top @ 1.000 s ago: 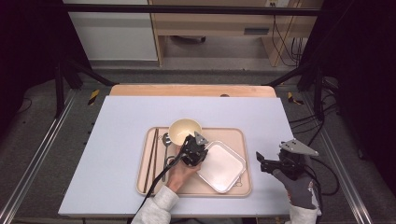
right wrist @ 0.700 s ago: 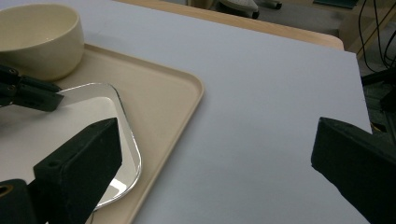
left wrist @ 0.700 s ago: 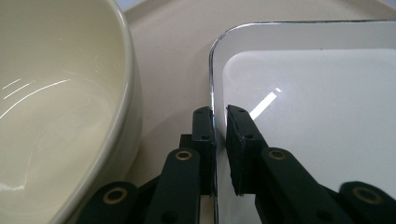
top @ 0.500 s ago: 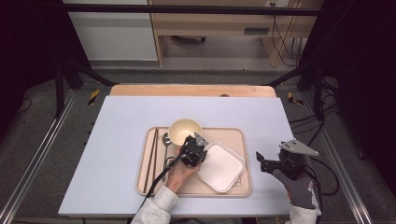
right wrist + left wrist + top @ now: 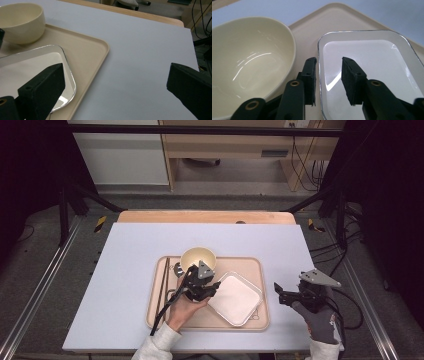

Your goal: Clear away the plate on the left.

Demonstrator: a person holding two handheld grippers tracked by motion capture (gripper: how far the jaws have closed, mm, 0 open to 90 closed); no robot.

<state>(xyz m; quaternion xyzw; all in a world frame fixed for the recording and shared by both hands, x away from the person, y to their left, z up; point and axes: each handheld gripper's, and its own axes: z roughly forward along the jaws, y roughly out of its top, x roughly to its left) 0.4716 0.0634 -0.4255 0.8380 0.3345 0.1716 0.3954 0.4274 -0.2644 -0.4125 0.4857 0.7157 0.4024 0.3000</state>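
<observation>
The left tool (image 5: 328, 75) hangs over the tray (image 5: 250, 266), its jaws straddling the near rim of the white dish (image 5: 372, 65). The jaws have just been opening: the rim lies between them, but neither pad presses on it, so the dish is released. In the high view this tool (image 5: 200, 287) sits higher and a little farther back than a second ago, when it was lower against the dish's left edge with its jaws nearly closed.

Just beside the left jaw stands the cream bowl (image 5: 249, 62), upright and empty, on the far left part of the tray. The white dish (image 5: 235, 299) lies flat on the tray's right half, turned cornerwise, close to the bowl. Both lie as they did a second ago. Along the tray's left edge lie dark chopsticks (image 5: 163, 282), and a spoon (image 5: 178, 269) rests near the bowl.

The right tool (image 5: 282, 295) hovers over the bare table (image 5: 125, 270) to the right of the tray, in the same spot as before. Its jaws stand wide apart with nothing between them (image 5: 112, 85).

No writing or brand can be read on any of these things.
</observation>
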